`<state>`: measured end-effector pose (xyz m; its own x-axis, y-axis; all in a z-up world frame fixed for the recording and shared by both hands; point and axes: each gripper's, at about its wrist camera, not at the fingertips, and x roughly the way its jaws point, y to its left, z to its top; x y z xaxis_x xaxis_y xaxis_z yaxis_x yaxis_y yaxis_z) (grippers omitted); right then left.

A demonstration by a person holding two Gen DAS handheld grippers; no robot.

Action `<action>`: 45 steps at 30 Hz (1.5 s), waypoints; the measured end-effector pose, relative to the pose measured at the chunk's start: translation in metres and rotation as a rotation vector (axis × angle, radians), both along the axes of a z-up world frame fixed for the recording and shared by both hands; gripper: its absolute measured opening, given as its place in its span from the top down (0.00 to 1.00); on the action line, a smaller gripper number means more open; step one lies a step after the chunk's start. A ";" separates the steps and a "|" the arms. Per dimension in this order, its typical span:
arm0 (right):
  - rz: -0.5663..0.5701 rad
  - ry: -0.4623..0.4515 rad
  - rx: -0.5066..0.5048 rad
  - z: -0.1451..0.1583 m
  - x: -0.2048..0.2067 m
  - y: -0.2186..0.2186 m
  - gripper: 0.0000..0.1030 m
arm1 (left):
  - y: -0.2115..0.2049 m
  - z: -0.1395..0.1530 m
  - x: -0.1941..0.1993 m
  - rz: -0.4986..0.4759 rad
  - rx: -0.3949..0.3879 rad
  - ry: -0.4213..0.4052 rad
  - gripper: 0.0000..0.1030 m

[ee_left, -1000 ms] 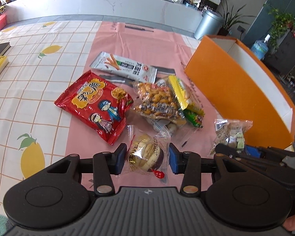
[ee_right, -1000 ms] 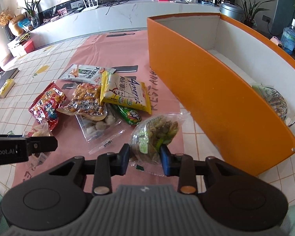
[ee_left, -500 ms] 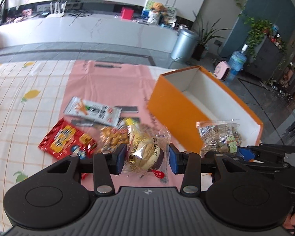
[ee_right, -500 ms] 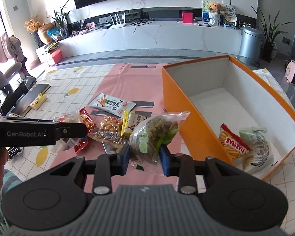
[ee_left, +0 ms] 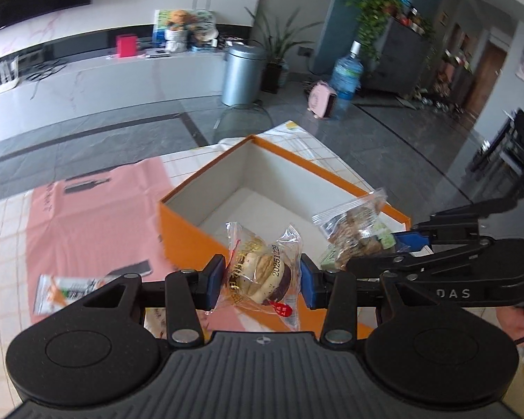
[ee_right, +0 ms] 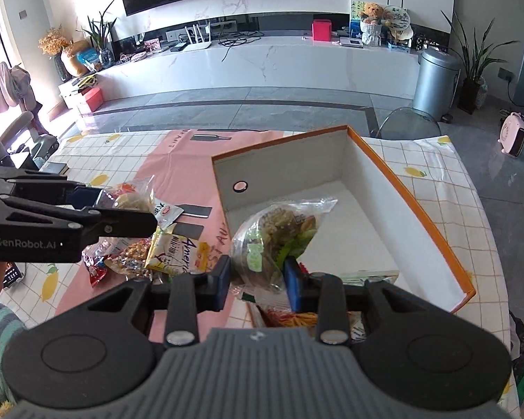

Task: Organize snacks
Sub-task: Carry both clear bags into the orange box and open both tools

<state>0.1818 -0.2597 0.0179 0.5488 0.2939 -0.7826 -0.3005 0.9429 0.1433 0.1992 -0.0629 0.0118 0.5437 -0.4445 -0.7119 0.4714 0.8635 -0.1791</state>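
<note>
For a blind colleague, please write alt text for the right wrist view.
The right tool holds a clear snack bag above an open orange box. To its left, the left tool holds another packet, over loose snacks on a pink mat.

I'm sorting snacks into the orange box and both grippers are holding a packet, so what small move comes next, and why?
Probably open the right gripper: its mixed-nut packet already hangs over the orange box interior. The left gripper, shut on the wrapped pastry, looks nearer the box's side wall.
</note>
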 end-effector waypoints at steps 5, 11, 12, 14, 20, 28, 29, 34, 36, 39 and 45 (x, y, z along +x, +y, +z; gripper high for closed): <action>0.007 0.082 -0.011 -0.025 0.035 -0.019 0.71 | -0.041 -0.021 0.032 -0.076 0.072 0.018 0.52; 0.048 0.127 -0.077 -0.059 0.073 -0.023 0.71 | -0.068 -0.055 0.068 -0.102 0.167 0.105 0.52; 0.052 0.138 -0.087 -0.066 0.080 -0.026 0.71 | -0.071 -0.058 0.073 -0.103 0.180 0.119 0.52; 0.061 0.152 -0.105 -0.077 0.093 -0.027 0.71 | -0.078 -0.063 0.082 -0.123 0.206 0.141 0.52; 0.106 0.197 -0.142 -0.102 0.122 -0.023 0.71 | -0.087 -0.085 0.098 -0.144 0.288 0.171 0.52; 0.125 0.273 -0.180 -0.132 0.139 -0.020 0.71 | -0.091 -0.112 0.108 -0.211 0.348 0.220 0.52; 0.119 0.283 -0.180 -0.134 0.140 -0.021 0.71 | -0.093 -0.114 0.107 -0.219 0.363 0.215 0.51; 0.116 0.307 -0.189 -0.140 0.151 -0.019 0.70 | -0.100 -0.119 0.104 -0.221 0.436 0.214 0.50; 0.115 0.313 -0.201 -0.141 0.153 -0.019 0.70 | -0.100 -0.119 0.105 -0.217 0.432 0.220 0.50; 0.108 0.313 -0.216 -0.140 0.154 -0.017 0.69 | -0.099 -0.119 0.104 -0.214 0.433 0.210 0.47; 0.097 0.302 -0.236 -0.137 0.149 -0.012 0.58 | -0.093 -0.110 0.102 -0.185 0.410 0.177 0.42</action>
<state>0.3313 -0.2718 -0.1194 0.2618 0.1261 -0.9568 -0.3676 0.9297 0.0219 0.3012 -0.1556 -0.0979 0.3371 -0.1860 -0.9229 0.6166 0.7844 0.0671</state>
